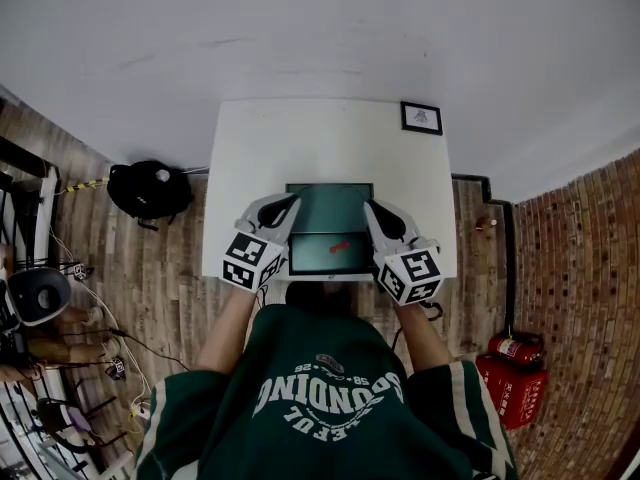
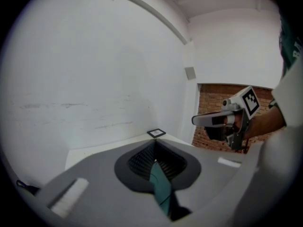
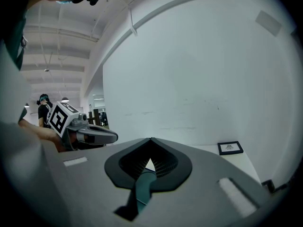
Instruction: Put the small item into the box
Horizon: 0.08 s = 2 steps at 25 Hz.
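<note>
1. Head view: a flat rectangular teal box (image 1: 312, 256) lies open on the white rectangular table (image 1: 300, 138), toward its 6 o'clock edge.
2. A small red elongated item (image 1: 338, 247) lies inside the teal box, in the half nearer the person and right of centre. Its long axis runs from 8 o'clock to 2 o'clock. Which end leads cannot be told.
3. The left gripper (image 1: 288, 204) meets the box's 9 o'clock side. The right gripper (image 1: 372, 206) meets its 3 o'clock side. Both tips sit beside the far panel.
4. A small black-framed card (image 1: 421, 117) lies at the table's 1 o'clock corner. A black bag (image 1: 150, 188) sits on the wooden floor at 9 o'clock, off the table.
5. Left gripper view: the left gripper (image 2: 154, 144) has its jaws closed, tips meeting, with a thin edge of the teal box (image 2: 162, 188) pinched between them. The right gripper (image 2: 208, 120) shows at 3 o'clock, and the black-framed card (image 2: 156, 133) lies beyond the tips.
6. Right gripper view: the right gripper (image 3: 150, 141) is likewise clamped, tips together, on a thin edge of the teal box (image 3: 142, 186). The left gripper (image 3: 111, 137) shows at 9 o'clock, and the card (image 3: 230, 148) at 3 o'clock.
</note>
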Motion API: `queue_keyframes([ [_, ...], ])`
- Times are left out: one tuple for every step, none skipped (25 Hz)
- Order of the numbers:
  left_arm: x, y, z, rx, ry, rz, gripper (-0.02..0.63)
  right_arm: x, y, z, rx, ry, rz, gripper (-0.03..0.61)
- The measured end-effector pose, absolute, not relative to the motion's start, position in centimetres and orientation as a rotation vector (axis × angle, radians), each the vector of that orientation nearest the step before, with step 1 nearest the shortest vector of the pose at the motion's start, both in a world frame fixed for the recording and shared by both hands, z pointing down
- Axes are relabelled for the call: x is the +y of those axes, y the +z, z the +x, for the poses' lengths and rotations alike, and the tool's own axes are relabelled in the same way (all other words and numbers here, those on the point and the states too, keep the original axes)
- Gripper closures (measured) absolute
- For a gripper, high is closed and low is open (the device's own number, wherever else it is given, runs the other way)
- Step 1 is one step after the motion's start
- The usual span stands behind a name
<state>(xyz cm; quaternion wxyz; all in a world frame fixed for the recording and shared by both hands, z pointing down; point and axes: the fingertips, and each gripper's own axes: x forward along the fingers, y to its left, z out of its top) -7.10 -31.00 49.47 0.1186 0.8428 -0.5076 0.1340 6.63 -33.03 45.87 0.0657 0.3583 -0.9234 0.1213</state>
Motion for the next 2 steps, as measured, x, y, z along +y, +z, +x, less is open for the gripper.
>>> queue_keyframes([
  [-31.02,49.48,-7.1,-1.484,0.391,2.466,0.561,-33.01,45.9,6.6,-2.786,0.367,1.079,0.577],
  [-31.03,49.48,-7.11,-1.484,0.391,2.468,0.561,-32.99,45.92,6.56,-2.788,0.368,1.078,0.577],
])
